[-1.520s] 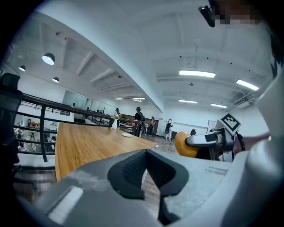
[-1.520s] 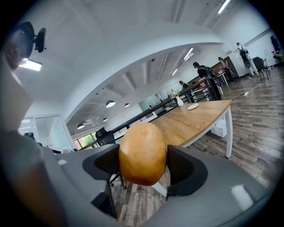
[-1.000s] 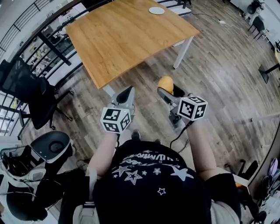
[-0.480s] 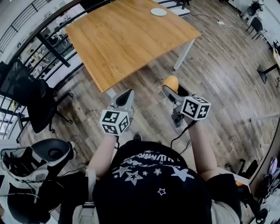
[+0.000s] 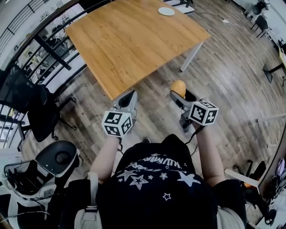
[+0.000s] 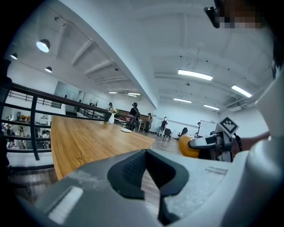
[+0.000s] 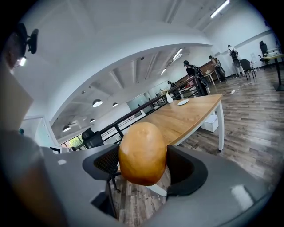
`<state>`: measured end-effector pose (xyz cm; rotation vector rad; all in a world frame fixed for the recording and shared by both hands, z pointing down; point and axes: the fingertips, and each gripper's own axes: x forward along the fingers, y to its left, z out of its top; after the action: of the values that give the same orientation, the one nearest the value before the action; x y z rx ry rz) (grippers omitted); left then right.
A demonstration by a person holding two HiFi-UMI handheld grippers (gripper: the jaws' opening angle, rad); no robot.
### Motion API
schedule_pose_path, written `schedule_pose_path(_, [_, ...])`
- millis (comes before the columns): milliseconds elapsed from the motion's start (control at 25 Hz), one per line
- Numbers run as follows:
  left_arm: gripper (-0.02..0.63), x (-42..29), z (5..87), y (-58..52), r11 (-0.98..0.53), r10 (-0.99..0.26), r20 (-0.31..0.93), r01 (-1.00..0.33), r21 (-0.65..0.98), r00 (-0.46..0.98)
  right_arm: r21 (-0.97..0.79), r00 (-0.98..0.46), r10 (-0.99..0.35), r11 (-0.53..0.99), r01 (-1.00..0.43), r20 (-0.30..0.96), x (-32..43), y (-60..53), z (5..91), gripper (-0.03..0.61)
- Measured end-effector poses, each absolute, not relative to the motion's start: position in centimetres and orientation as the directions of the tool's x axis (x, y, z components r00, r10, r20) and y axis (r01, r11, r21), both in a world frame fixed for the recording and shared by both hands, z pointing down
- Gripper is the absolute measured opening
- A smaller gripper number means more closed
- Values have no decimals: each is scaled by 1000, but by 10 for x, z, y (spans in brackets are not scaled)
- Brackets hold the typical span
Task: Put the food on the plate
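- Right gripper [image 5: 183,92]: held out over the wood floor [image 5: 232,80], to the right of the table's near corner. Its jaws stand wide and are clamped on the food [image 7: 142,153], one pad pressing on each flank.
- Food: a smooth, golden-brown oval, seemingly a bread roll, carried in the air and not yet over the table [image 5: 134,40].
- Long axis of the food: in the right gripper view it runs nearly upright, across the line on which the jaws close. The rounded ends stand out above and below the pads, and the upper end leans slightly to the right.
- Plate [image 5: 166,11]: small, white and bare, lying flat at the far edge of the table.
- Governing relation: the plate lies well apart from the food, straight ahead and a little to the left, with the whole depth of the tabletop between them. The right gripper is the nearer of the two and already carries the load, so the coming move is judged to be a long forward carry across the table.
- Left gripper [image 6: 146,175]: jaws closed together with nothing between them, held level beside the right one and nearer the table's near corner.
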<state>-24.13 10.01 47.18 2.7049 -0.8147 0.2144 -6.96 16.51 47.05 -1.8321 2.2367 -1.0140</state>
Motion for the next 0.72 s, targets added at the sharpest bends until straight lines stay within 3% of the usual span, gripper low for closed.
schedule_pose_path(360, [0,-228,478,57,-788,-514,236,-563,249,825,-530,-243,-897,12,-848,369,-39,133,482,341])
schedule_pose_path(720, [0,-194,499,-1,-739,-572,273,-631,238,773,-543,-326,-869,81,-836,373,4,44,502,341])
